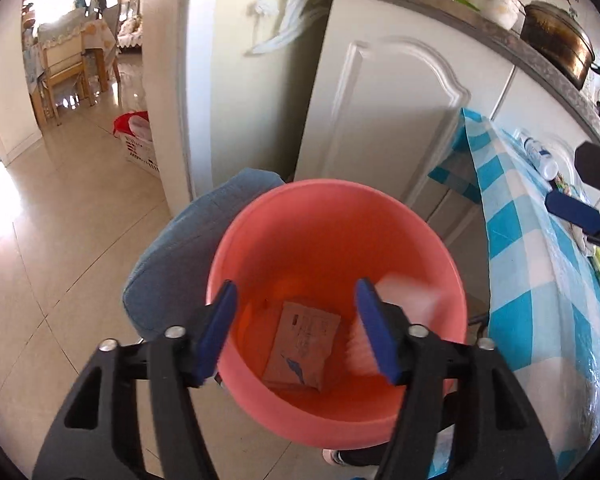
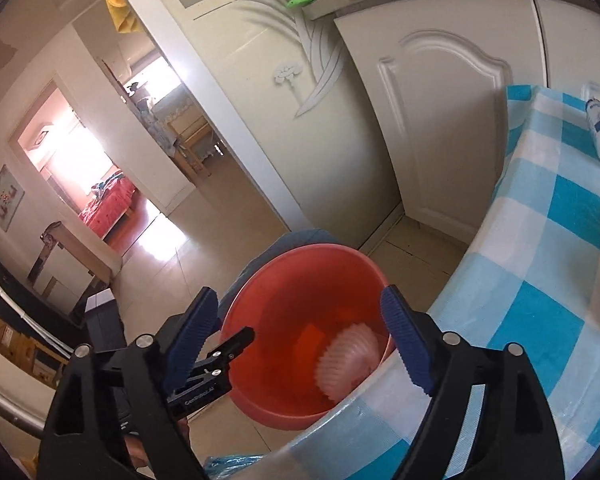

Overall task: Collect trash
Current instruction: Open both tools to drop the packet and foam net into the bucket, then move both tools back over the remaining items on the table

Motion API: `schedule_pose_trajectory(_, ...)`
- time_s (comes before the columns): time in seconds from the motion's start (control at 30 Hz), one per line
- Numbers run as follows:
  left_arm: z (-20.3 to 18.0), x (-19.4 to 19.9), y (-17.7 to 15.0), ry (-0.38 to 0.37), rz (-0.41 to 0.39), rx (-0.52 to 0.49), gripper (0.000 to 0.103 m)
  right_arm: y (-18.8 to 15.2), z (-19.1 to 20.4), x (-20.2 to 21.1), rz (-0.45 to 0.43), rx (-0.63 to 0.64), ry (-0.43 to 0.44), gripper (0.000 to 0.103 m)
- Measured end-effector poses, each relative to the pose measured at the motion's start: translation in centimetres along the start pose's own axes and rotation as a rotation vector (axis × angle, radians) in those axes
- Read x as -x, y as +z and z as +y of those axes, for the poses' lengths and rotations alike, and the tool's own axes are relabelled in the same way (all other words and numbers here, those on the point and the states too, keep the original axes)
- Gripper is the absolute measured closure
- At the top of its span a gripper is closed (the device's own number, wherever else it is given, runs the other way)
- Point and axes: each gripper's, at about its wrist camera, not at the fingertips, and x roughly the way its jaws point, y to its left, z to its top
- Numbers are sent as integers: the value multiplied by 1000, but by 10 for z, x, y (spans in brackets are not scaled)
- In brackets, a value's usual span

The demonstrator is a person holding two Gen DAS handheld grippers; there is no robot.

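My left gripper (image 1: 296, 332) and right gripper (image 2: 300, 344) both gape empty above the pink bucket (image 1: 432, 248). A ridged plastic cup (image 2: 346, 360) blurs inside it beside a paper packet (image 1: 302, 348).

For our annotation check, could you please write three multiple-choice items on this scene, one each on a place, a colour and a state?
1. Where does the flat paper packet lie?
A. on the checked tablecloth
B. on the bottom of the bucket
C. on the floor tiles

2. What colour is the bucket?
A. salmon pink
B. green
C. white

3. How are the left gripper fingers?
A. shut on the packet
B. shut on the bucket rim
C. open, holding nothing

Answers: 1 B, it lies on the bucket's bottom; 2 A, its wall is salmon pink in both views; 3 C, the fingers stand apart with the bucket's inside showing between them.
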Motion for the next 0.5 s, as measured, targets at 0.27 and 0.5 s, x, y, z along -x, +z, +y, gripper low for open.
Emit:
schedule_pose_trajectory(0.27, 17, 25, -5, -7, -112, 48, 22, -14, -46, 59, -152, -126, -51, 12)
schedule_pose_trajectory(0.5, 12, 46, 9, -1, -114, 73, 22, -41, -71, 107, -250, -145, -97, 11)
